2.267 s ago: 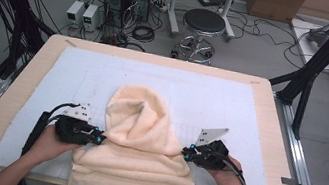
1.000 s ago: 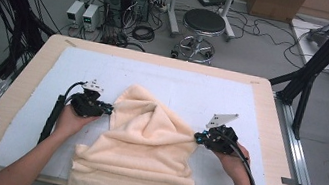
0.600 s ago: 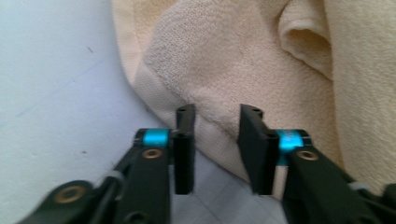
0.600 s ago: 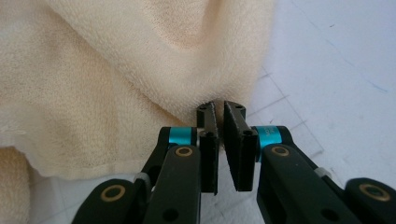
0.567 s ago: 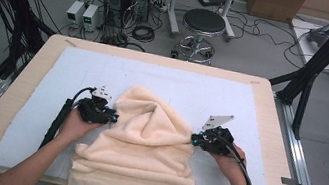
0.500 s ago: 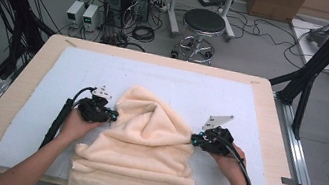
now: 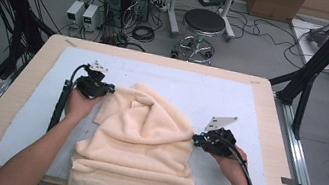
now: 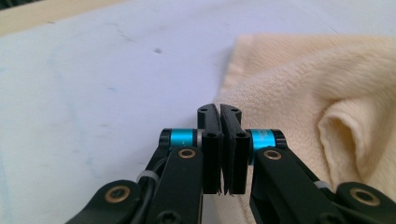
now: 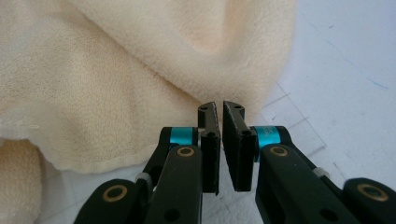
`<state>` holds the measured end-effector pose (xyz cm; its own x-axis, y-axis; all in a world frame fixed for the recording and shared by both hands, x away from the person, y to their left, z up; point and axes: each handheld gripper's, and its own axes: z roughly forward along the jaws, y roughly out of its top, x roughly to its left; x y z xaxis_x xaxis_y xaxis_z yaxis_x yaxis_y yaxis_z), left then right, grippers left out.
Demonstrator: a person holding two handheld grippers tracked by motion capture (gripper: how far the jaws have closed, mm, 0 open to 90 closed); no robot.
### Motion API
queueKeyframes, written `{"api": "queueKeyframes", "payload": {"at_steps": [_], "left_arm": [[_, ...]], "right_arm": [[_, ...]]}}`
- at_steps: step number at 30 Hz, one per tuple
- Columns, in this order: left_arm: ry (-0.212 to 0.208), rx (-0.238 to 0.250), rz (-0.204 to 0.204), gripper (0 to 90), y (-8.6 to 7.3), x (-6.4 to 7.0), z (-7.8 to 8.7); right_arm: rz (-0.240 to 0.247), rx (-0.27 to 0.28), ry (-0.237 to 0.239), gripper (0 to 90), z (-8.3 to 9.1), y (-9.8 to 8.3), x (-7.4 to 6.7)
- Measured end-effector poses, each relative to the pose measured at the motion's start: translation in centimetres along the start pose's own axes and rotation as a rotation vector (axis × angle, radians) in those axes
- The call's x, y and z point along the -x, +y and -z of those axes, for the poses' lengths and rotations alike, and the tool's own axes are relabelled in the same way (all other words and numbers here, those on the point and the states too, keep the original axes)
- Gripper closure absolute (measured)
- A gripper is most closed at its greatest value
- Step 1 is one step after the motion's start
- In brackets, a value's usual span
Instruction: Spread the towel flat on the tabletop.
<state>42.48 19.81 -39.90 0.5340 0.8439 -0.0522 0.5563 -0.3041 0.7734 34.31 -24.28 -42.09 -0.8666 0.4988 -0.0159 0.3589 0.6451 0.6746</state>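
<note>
Near edge first: the towel (image 7: pixel 139 154), cream terry, lies w/ its folded stack at 6 o'clock on the surface (image 7: pixel 263 96), running up toward centre, long axis approx 6-to-12, slightly tipped to 11. Its upper half is rumpled and loosely heaped, not flat.

Right claw (image 7: pixel 196 139) sits at approx 4 o'clock, tips right at the towel's right edge. In the right gripper view the jaws are nearly together w/ a thin gap, and no cloth shows between them; the towel hem (image 9: pixel 140 93) lies just ahead of the tips. So closed, holding nothing as far as I can see.

Farther off, left claw (image 7: pixel 111 88) at approx 10 o'clock, at the towel's upper-left corner. In the left gripper view the jaws meet flush, cloth (image 8: pixel 327 93) just ahead and off to one side, none pinched.

Judgement: next move prob a re-grip to spread or fold the heap. Both claws are at the cloth's edge; the left is nearer the loose far corner.
</note>
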Motion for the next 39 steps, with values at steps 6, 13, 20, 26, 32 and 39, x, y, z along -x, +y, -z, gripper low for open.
{"api": "queueKeyframes", "payload": {"at_steps": [6, 13, 20, 26, 32, 39], "left_arm": [[-0.085, -0.015, -0.038, 70.8, -0.1, 0.2, 1.3], [-0.310, -0.040, -0.127, 63.3, -2.1, 2.9, 1.6], [-0.433, -0.101, -0.172, 67.3, -3.6, 4.6, 0.2], [-0.430, -0.107, -0.208, 84.1, -4.7, 4.9, 2.6], [-0.402, -0.080, -0.209, 84.5, -7.2, 4.4, 6.8], [-0.416, -0.072, -0.185, 82.4, -8.8, 3.3, 9.6]], "right_arm": [[0.007, 0.001, 0.000, 85.1, -0.1, 0.1, -0.1], [0.001, 0.007, 0.003, 84.3, 0.0, 0.1, -0.1], [0.003, -0.006, 0.014, 83.6, -0.5, 0.1, -0.2], [0.020, -0.019, 0.035, 85.2, -0.6, 0.0, -0.7], [0.047, -0.021, 0.059, 87.1, -0.3, 0.0, -1.5], [0.049, 0.020, 0.039, 82.4, 0.6, 0.4, -1.9]]}}
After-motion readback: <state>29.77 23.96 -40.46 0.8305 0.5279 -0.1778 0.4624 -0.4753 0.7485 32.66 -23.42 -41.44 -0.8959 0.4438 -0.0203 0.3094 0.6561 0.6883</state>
